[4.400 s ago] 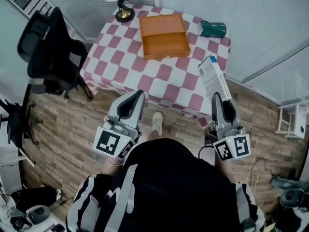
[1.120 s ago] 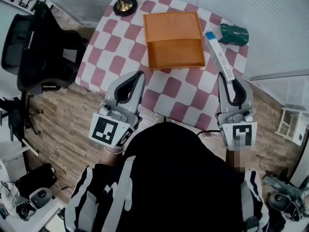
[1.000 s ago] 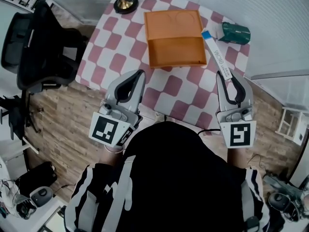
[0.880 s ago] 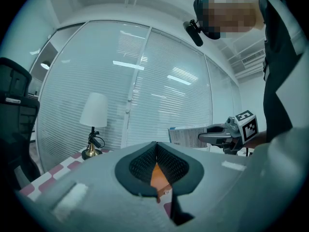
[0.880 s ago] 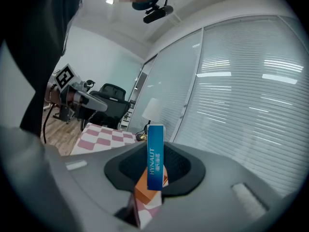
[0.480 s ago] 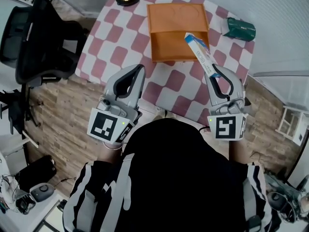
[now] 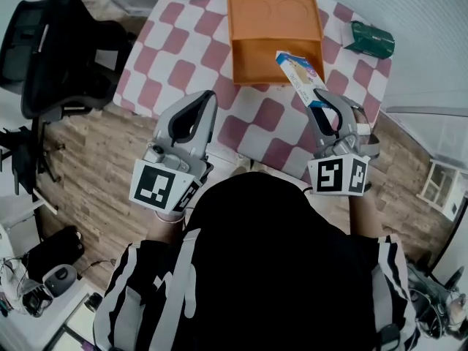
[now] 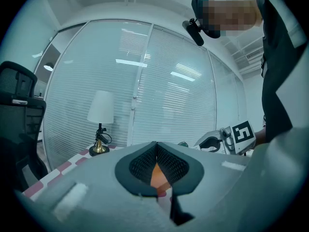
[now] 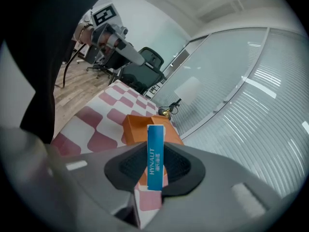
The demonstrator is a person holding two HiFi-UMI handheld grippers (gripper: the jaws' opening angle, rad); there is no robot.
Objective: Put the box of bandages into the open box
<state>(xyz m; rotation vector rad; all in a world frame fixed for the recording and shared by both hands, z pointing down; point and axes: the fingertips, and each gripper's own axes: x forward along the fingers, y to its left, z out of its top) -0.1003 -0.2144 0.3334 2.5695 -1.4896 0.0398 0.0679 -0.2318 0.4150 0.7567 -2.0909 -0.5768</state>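
One bandage box (image 7: 300, 76) — right gripper (image 7: 325, 108) is clamping it over the open orange box (image 7: 263, 58); left gripper (image 7: 205, 98) is hovering, jaws together.

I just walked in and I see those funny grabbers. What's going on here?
A person holds a grabber in each hand at a table with a checked cloth. The right gripper is clamped on the blue-and-white box of bandages, holding it tilted with its far end over the open orange box. It is not inside yet. The left gripper is shut and empty, near the table's front edge.
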